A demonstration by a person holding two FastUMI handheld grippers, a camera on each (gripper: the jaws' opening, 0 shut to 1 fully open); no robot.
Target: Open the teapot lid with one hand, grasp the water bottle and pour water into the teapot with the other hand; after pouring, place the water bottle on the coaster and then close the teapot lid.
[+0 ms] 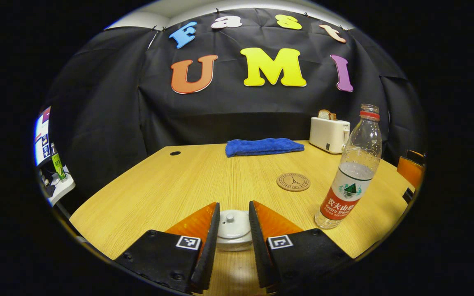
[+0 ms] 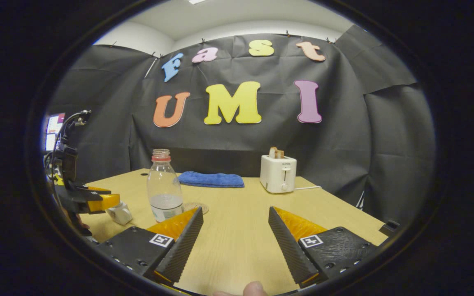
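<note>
A white teapot lid (image 1: pixel 233 226) with a small knob lies low between my left gripper's (image 1: pixel 233 202) fingers, which stand apart on either side of it, wider than the knob. To its right stands a clear, capless water bottle (image 1: pixel 354 172), about a third full. The round cork coaster (image 1: pixel 293 181) lies behind the bottle. In the right gripper view, my right gripper (image 2: pixel 235 211) is open over bare table, right of the bottle (image 2: pixel 163 187). The coaster (image 2: pixel 198 206) peeks out behind it. The left gripper (image 2: pixel 105 202) hovers by the teapot (image 2: pixel 119 213) at the far left.
A folded blue towel (image 1: pixel 263 146) lies at the back of the wooden table (image 1: pixel 159 193), with a white toaster (image 1: pixel 329 133) holding bread to its right. An orange chair (image 1: pixel 412 170) stands at the table's right edge. A person's fingertip (image 2: pixel 253 289) shows at the bottom.
</note>
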